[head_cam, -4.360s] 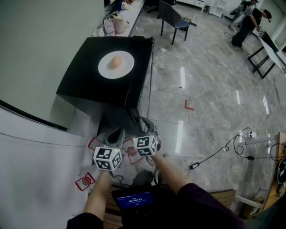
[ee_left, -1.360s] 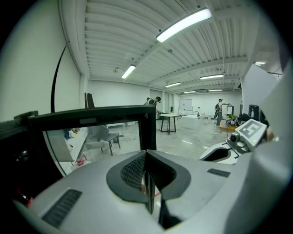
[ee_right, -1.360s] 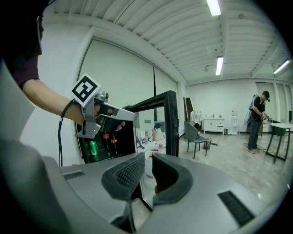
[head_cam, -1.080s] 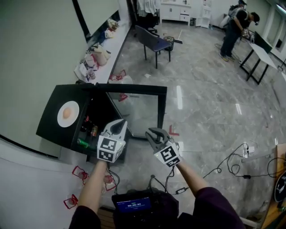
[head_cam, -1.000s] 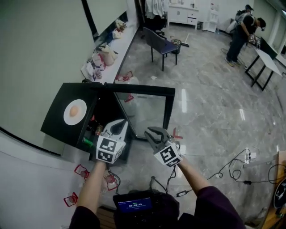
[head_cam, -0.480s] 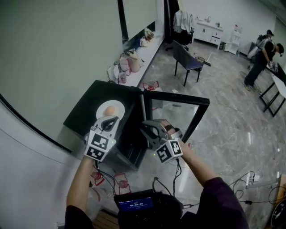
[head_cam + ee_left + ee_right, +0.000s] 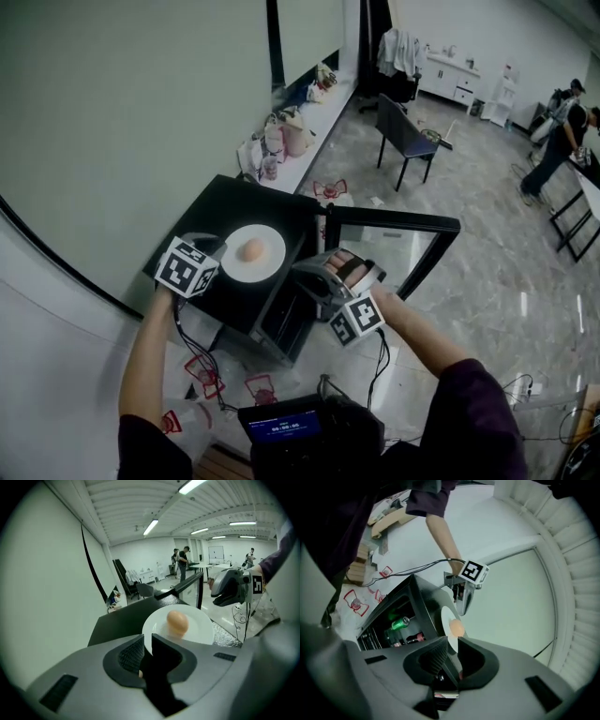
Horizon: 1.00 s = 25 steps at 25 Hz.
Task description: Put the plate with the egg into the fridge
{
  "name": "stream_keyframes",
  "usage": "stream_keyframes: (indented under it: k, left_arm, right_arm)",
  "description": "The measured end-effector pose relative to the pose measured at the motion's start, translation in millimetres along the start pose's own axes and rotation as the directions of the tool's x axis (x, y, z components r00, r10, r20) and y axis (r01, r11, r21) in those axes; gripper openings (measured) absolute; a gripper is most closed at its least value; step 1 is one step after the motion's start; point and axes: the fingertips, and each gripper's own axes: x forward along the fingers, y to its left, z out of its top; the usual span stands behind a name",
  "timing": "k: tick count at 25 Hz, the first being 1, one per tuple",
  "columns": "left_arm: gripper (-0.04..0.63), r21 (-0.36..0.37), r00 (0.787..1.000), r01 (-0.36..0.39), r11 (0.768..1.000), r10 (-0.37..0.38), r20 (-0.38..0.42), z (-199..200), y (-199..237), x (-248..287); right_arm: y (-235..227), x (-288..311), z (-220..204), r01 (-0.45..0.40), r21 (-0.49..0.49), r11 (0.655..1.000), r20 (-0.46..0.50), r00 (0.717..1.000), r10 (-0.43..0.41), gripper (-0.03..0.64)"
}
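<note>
A white plate [image 7: 270,265] with a brown egg [image 7: 251,250] lies on top of the black mini fridge [image 7: 202,220], whose glass door [image 7: 394,248] stands open to the right. My left gripper [image 7: 216,247] is at the plate's left rim. In the left gripper view the rim of the plate [image 7: 197,625] reaches into the narrow slit between the jaws; I cannot tell whether the pads press on it. My right gripper [image 7: 307,274] hovers before the open fridge front, jaws almost together, nothing in them. The right gripper view shows the egg [image 7: 456,629] and left gripper [image 7: 462,610].
Cans and bottles [image 7: 401,623] lie on the shelves inside the fridge. A wall runs along the left. Bags [image 7: 281,136] sit on a low ledge, with a chair [image 7: 403,131] behind the fridge. Cables and red floor markers [image 7: 202,375] lie near my feet. People stand far right.
The fridge door, shut in the oldest frame, now stands open. My left gripper has swung from the fridge front up to the plate's left rim. The right gripper rolled and stayed by the opening.
</note>
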Motion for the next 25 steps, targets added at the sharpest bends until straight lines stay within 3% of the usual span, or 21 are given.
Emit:
stream_keyframes:
  k: [3,6,10,14,17,25]
  left_arm:
    - [0.043,-0.032,0.987,0.082,0.996,-0.085,-0.133,-7.7,6.1,15.3]
    - [0.088,-0.096,0.954,0.175,0.980,-0.193,-0.229,-12.1,4.7,18.6]
    - [0.089,-0.169,0.909,0.257,0.952,-0.297,-0.293,-11.7,-0.1,24.4]
    - [0.089,-0.187,0.881,0.312,0.931,-0.358,-0.309,-8.8,-12.5,25.6]
    - [0.089,-0.175,0.880,0.330,0.928,-0.369,-0.298,-3.8,-25.3,26.7]
    - [0.089,-0.113,0.887,0.323,0.940,-0.342,-0.309,6.0,-37.8,30.5]
  right_arm:
    - [-5.1,5.8,-1.2,-0.019,-0.096,0.995,0.045,0.999,0.023,0.062]
    - [-5.4,11.6,-5.8,-0.053,-0.150,0.987,0.059,0.996,0.062,0.078]
    - [-3.2,19.1,-13.0,-0.093,-0.200,0.975,0.049,0.993,0.105,0.115]
    - [-3.0,23.6,-11.8,-0.087,-0.254,0.963,0.056,0.993,0.104,0.115]
    - [6.1,21.1,-9.1,-0.125,-0.260,0.958,0.062,0.987,0.146,0.115]
    - [13.7,25.8,-18.1,-0.122,-0.319,0.940,0.040,0.989,0.141,0.114]
